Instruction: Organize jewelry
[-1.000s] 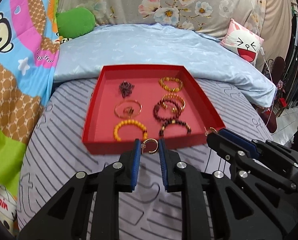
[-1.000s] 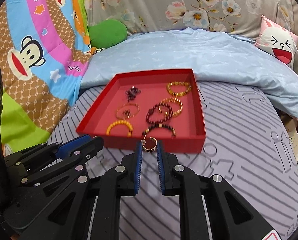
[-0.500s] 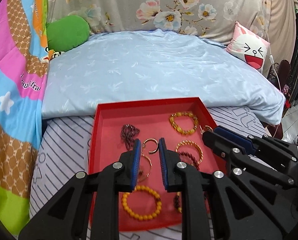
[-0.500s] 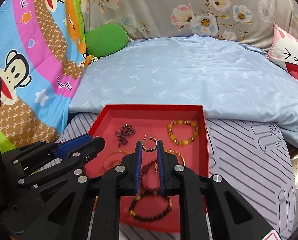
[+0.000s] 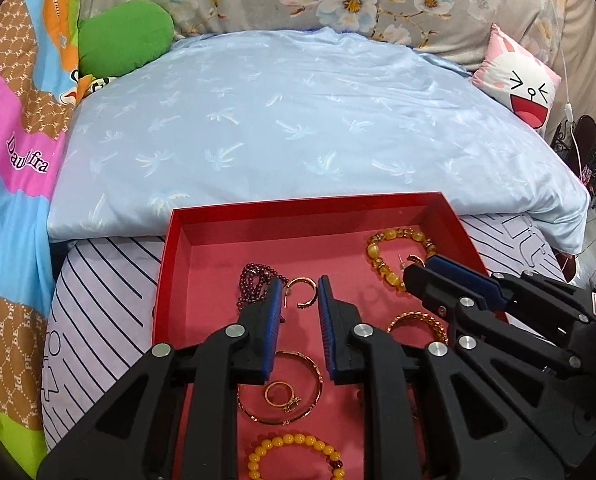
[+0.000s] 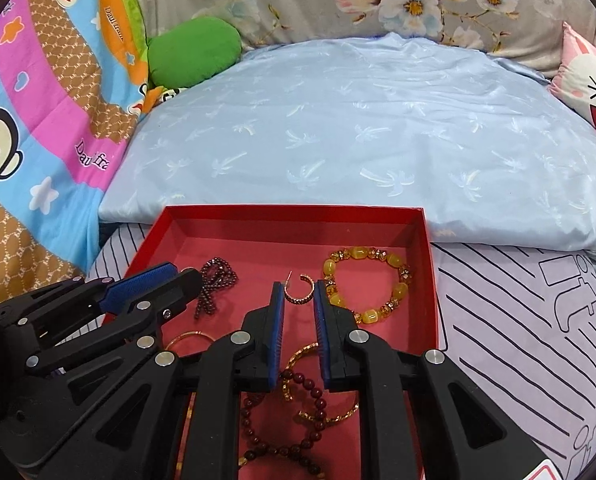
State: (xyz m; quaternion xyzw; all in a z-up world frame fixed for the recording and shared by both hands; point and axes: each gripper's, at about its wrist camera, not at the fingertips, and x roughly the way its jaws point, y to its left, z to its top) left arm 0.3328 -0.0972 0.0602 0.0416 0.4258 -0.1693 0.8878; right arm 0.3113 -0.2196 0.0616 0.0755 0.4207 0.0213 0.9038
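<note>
Over the red tray on the bed, my left gripper and right gripper each pinch a gold hoop earring.

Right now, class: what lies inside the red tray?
Inside the red tray: a yellow bead bracelet, dark purple beads, dark red beads, a gold bangle around a ring. The grippers cover the tray's near part.

both grippers advanced over red tray, earrings carried along
</note>
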